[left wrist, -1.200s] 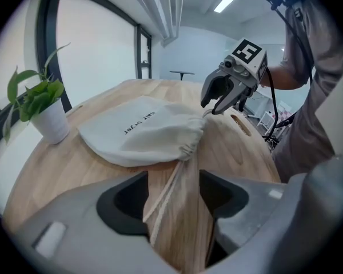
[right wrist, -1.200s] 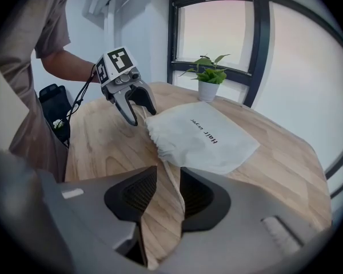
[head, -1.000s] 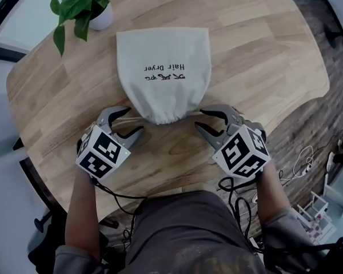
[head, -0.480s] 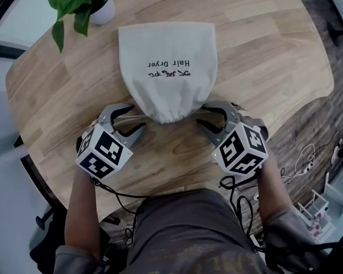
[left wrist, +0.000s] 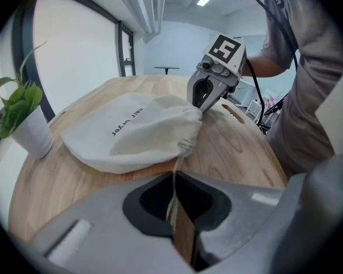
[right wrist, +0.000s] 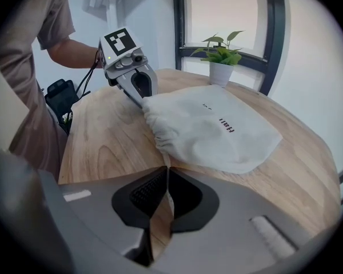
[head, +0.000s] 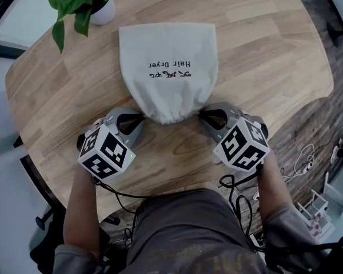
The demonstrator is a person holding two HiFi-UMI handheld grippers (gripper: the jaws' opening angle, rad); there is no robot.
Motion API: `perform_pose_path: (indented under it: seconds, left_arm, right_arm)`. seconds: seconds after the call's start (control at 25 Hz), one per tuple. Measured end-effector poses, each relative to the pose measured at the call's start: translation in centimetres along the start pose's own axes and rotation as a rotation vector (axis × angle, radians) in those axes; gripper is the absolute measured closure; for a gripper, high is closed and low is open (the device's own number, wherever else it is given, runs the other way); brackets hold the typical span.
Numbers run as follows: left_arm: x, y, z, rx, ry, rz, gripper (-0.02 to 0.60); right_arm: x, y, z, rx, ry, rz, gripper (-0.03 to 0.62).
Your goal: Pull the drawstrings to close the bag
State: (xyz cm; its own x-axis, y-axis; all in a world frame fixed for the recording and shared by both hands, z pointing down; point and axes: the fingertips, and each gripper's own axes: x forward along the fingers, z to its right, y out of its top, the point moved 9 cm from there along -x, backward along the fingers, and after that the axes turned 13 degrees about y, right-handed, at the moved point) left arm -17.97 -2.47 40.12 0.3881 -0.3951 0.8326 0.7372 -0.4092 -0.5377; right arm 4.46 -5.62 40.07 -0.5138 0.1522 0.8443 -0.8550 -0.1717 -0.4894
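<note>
A cream cloth bag (head: pixel 168 67) printed "Hair Dryer" lies flat on the round wooden table (head: pixel 274 56), its gathered mouth (head: pixel 169 117) toward me. My left gripper (head: pixel 136 123) sits just left of the mouth and is shut on the left drawstring (left wrist: pixel 176 165), which runs from the puckered mouth (left wrist: pixel 187 143) into the jaws. My right gripper (head: pixel 207 117) sits just right of the mouth and is shut on the right drawstring (right wrist: pixel 163 163). Each gripper view shows the other gripper across the bag: the right gripper (left wrist: pixel 203 99) and the left gripper (right wrist: pixel 138 88).
A potted green plant (head: pixel 83 4) in a white pot stands at the far left of the table, beyond the bag. The table's near edge (head: pixel 160 190) runs close to my body. Cables (head: pixel 300 164) lie on the floor to the right.
Both grippers were open beside the bag's mouth; their jaws have now closed on the drawstrings. The bag has hardly moved.
</note>
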Motion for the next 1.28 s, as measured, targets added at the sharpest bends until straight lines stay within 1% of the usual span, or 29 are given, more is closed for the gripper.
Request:
perform_pose_path:
  seconds: [0.04, 0.12, 0.2, 0.24, 0.32, 0.44, 0.48, 0.56, 0.6, 0.8, 0.92, 1.0, 1.28]
  left_arm:
    - [0.0, 0.1, 0.0, 0.011, 0.002, -0.009, 0.558]
    - [0.0, 0.2, 0.1, 0.034, 0.006, -0.022, 0.558]
    - [0.1, 0.3, 0.1, 0.040, 0.008, -0.018, 0.557]
    - [0.1, 0.2, 0.1, 0.034, 0.008, -0.012, 0.557]
    - [0.0, 0.0, 0.0, 0.016, 0.003, 0.001, 0.557]
    - [0.1, 0.0, -0.2, 0.010, -0.018, -0.001, 0.561]
    - [0.1, 0.0, -0.3, 0.005, -0.025, -0.006, 0.564]
    - [0.1, 0.0, -0.3, -0.019, -0.022, -0.014, 0.568]
    - [0.0, 0.0, -0.3, -0.038, -0.011, -0.014, 0.569]
    - [-0.2, -0.3, -0.2, -0.155, 0.070, -0.009, 0.571]
    - [-0.5, -0.8, -0.2, -0.195, 0.114, -0.019, 0.572]
    - [-0.8, -1.3, -0.3, -0.225, 0.133, -0.032, 0.572]
    - [-1.3, -1.7, -0.1, -0.254, 0.152, -0.049, 0.572]
  right_arm:
    - [0.0, 0.1, -0.1, -0.015, -0.006, -0.008, 0.551]
    - [0.1, 0.1, -0.4, -0.067, -0.044, -0.013, 0.548]
    - [0.0, -0.1, -0.5, -0.097, -0.085, -0.010, 0.517]
    - [-0.1, -0.1, -0.4, -0.089, -0.090, -0.005, 0.509]
    - [-0.2, -0.2, 0.0, -0.048, -0.068, 0.013, 0.494]
    - [-0.2, -0.4, 0.7, 0.016, -0.012, 0.054, 0.504]
    - [-0.2, -0.4, 0.9, 0.039, 0.000, 0.063, 0.554]
    - [-0.4, -0.4, 1.1, 0.085, 0.007, 0.066, 0.556]
    - [-0.5, -0.4, 1.1, 0.097, -0.004, 0.064, 0.556]
    - [-0.8, -1.1, 0.4, 0.152, -0.091, 0.086, 0.559]
    - [-1.1, -2.0, 0.2, 0.203, -0.110, 0.116, 0.559]
    - [-1.5, -2.8, 0.2, 0.215, -0.119, 0.126, 0.559]
    - [-2.1, -3.8, -0.3, 0.229, -0.113, 0.124, 0.559]
